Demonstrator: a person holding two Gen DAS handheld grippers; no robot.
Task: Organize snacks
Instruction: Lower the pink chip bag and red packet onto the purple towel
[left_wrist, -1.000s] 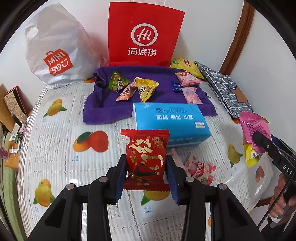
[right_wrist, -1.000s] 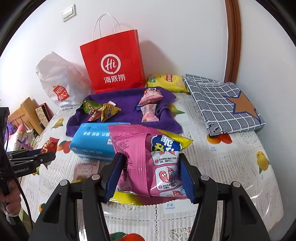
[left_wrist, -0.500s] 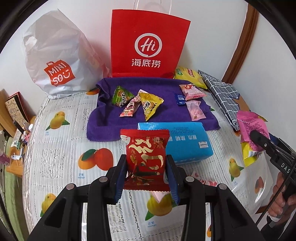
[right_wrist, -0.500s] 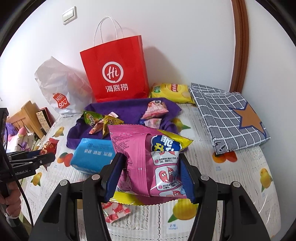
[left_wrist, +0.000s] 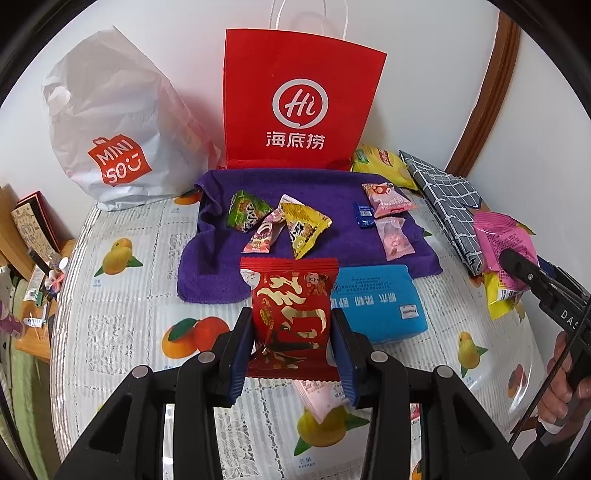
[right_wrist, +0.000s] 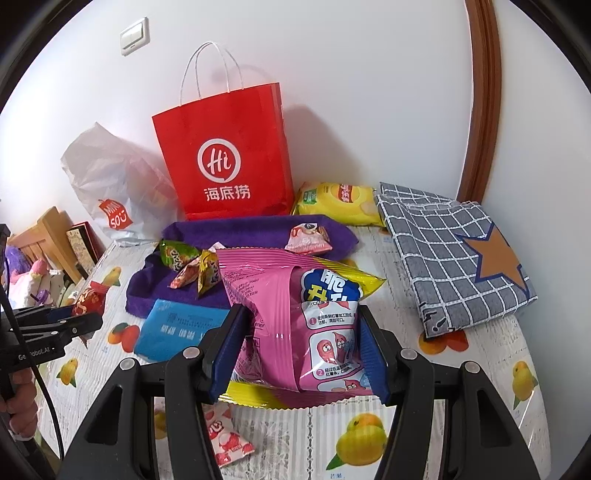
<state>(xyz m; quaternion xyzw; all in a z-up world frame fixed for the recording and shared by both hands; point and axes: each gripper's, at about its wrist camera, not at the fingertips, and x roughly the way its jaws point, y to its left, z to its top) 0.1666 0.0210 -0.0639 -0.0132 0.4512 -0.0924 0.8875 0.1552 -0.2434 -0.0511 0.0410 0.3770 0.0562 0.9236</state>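
Paper bag (left_wrist: 301, 110) upright at back against wall, plastic bag (left_wrist: 110, 129) to its left, chip bag (right_wrist: 338, 203) to its right; towel (left_wrist: 325, 188) flat on table (left_wrist: 122, 317) just before paper bag; small snack packets (left_wrist: 275, 221) on towel's left part, candy packets (left_wrist: 388, 214) on its right; tissue pack (left_wrist: 384, 302) before towel; folded cloth (right_wrist: 450, 251) right of towel, near wall

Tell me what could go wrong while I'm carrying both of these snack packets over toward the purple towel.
The left gripper pinches the red packet only at its lower part, so it might slip or swing. The pink bag in the right gripper is puffy and could crush or pop. Lowering blindly might knock the small snacks on the purple towel.
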